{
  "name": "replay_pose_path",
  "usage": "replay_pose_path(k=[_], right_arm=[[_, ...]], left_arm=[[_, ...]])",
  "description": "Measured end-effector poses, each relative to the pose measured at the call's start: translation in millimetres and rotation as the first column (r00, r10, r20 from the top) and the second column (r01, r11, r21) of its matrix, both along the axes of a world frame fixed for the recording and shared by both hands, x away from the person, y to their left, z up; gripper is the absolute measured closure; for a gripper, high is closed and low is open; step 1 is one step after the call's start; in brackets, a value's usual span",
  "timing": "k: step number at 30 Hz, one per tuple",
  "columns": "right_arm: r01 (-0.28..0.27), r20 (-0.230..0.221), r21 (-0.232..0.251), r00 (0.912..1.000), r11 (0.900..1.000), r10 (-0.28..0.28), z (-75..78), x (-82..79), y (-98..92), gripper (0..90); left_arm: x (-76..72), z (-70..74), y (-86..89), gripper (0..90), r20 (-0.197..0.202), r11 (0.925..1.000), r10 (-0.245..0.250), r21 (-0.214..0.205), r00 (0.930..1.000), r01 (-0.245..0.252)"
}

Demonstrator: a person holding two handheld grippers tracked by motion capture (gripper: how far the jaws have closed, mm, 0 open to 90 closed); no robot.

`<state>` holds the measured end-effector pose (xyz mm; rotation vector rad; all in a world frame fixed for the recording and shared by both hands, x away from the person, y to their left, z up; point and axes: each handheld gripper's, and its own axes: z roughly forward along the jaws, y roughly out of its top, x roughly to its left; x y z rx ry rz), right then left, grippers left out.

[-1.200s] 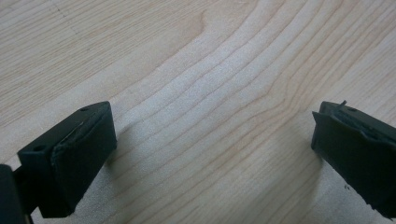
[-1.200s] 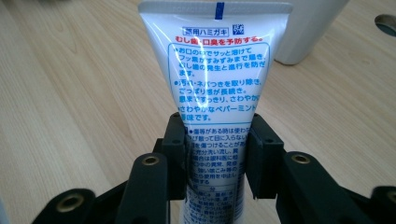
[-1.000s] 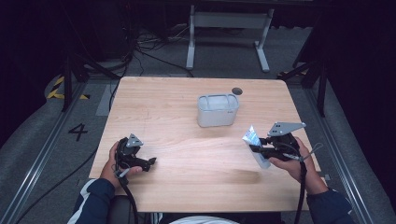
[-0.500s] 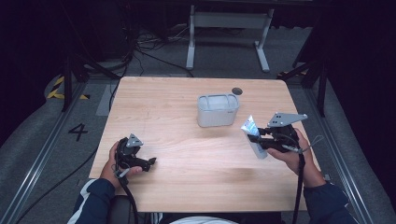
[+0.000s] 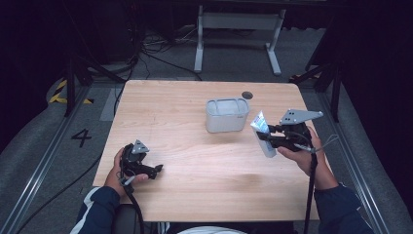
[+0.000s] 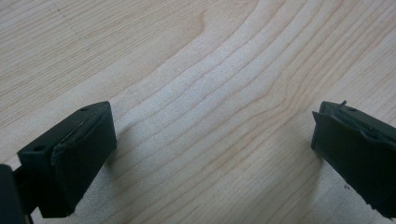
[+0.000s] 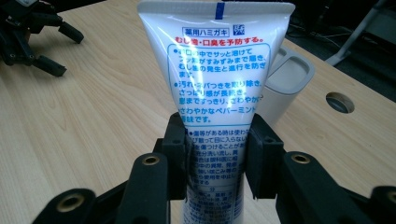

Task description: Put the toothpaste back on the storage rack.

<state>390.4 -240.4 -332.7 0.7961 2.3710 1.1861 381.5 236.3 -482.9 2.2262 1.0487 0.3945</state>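
A white toothpaste tube point(image 7: 218, 79) with blue and red print stands crimped end up between the jaws of my right gripper point(image 7: 218, 161), which is shut on its lower half. In the high view the tube point(image 5: 262, 131) hangs above the table just right of a translucent white holder point(image 5: 227, 115). The right gripper point(image 5: 272, 139) is held off the table's right side. My left gripper point(image 5: 155, 170) rests low over the near left of the table, its jaws wide apart with bare wood between them point(image 6: 210, 154).
The wooden table point(image 5: 185, 102) has a round cable hole point(image 5: 247, 95) near its far edge, just behind the holder. A metal stand point(image 5: 238, 22) and cables lie on the floor beyond the table. The holder point(image 7: 287, 86) sits close behind the tube.
My right gripper has carried the tube up and leftward, closer to the holder. The left gripper has stayed in place.
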Motion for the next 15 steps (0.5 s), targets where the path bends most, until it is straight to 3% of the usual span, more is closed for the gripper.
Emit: replay_pose_path(k=[15], right_arm=[[0.004, 0.043, 0.027, 0.9991, 0.9996, -0.005, 13.6, 11.5, 5.6, 66.2]], left_arm=[[-0.3, -0.2, -0.3, 0.5, 0.0, 1.0, 0.003, -0.003, 1.0, -0.003]])
